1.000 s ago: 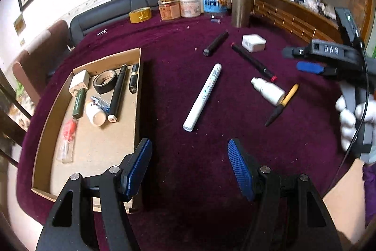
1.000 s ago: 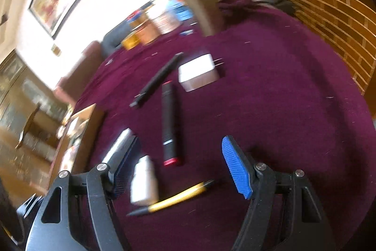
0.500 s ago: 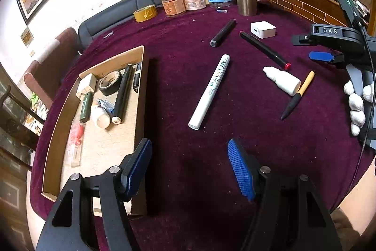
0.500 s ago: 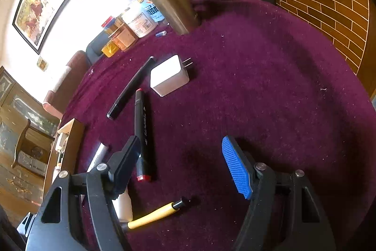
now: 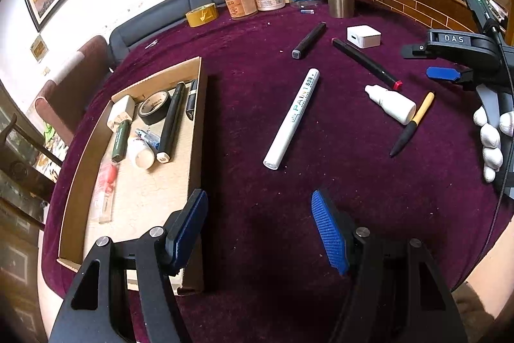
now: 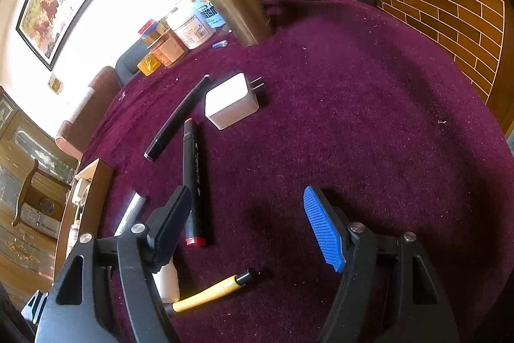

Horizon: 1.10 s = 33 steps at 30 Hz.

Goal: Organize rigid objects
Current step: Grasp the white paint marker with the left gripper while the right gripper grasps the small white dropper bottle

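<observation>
Both jaws stand apart and empty – the left gripper (image 5: 258,227) hangs over bare maroon surface (image 5: 321,182) beside the cardboard box (image 5: 199,130), its left finger above the box's near corner; the white paint pen (image 5: 291,119) lies ahead of them, apart. The right gripper (image 6: 245,221) has the black red-capped marker (image 6: 192,182) just beside its left finger, the yellow pen (image 6: 208,291) below, the white charger (image 6: 229,102) farther ahead

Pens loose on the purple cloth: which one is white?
The long paint pen in the middle, with PAINT printed along it. The other three loose pens are black, one red-ended, one yellow-handled.
</observation>
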{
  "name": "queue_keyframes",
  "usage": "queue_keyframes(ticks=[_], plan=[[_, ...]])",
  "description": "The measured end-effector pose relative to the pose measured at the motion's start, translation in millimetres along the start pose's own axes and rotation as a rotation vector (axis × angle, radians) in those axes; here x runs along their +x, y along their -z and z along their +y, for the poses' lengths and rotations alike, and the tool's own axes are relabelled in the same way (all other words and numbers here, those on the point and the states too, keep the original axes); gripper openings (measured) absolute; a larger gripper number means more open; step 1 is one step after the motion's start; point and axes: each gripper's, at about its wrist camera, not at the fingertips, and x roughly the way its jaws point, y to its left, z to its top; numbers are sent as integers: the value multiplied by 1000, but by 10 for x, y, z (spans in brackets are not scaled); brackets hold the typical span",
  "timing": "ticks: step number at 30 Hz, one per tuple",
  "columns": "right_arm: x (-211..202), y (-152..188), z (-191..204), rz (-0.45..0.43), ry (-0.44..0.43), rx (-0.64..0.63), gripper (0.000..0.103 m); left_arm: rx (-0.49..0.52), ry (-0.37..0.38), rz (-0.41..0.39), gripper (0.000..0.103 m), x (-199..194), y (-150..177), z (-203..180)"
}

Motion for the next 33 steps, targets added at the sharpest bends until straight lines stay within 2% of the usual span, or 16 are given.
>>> queue_keyframes(ticks=[3, 7, 9, 13, 16, 20, 24, 26, 27, 28, 29, 31, 33], plan=[[10, 4, 16, 1, 9, -10, 72, -6, 18, 4, 62, 7, -1, 18], [24, 12, 53, 5, 19, -31, 75, -29, 99, 15, 62, 20, -77, 92], [28, 16, 64, 6, 21, -37, 76, -38, 111, 8, 61, 42, -172, 129], [30, 14, 62, 7, 19, -38, 77, 2, 85, 1, 61, 212, -449, 103], [30, 14, 58, 8, 11, -39, 78, 48, 63, 51, 61, 479, -619, 16], [39, 15, 64, 11, 4, -44, 80, 53, 41, 125, 61, 831, -750, -65], [41, 15, 66, 12, 1, -47, 81, 79, 6, 86, 62, 871, -781, -168], [43, 14, 71, 12, 3, -50, 81, 101, 12, 68, 57, 848, -753, -194], [43, 9, 77, 14, 6, -53, 81, 102, 62, 65, 39, 829, -735, -185], [35, 5, 79, 16, 9, -51, 81, 88, 123, 70, 15, 817, -725, -169], [-12, -1, 92, 6, -6, -50, 81, 69, 160, 78, 11, 811, -722, -154], [-129, 1, 171, -24, -50, -86, 81, 49, 172, 53, 11, 763, -678, -120], [-222, 16, 326, -27, -60, -150, 81, 21, 222, 48, 11, 719, -643, -71]])
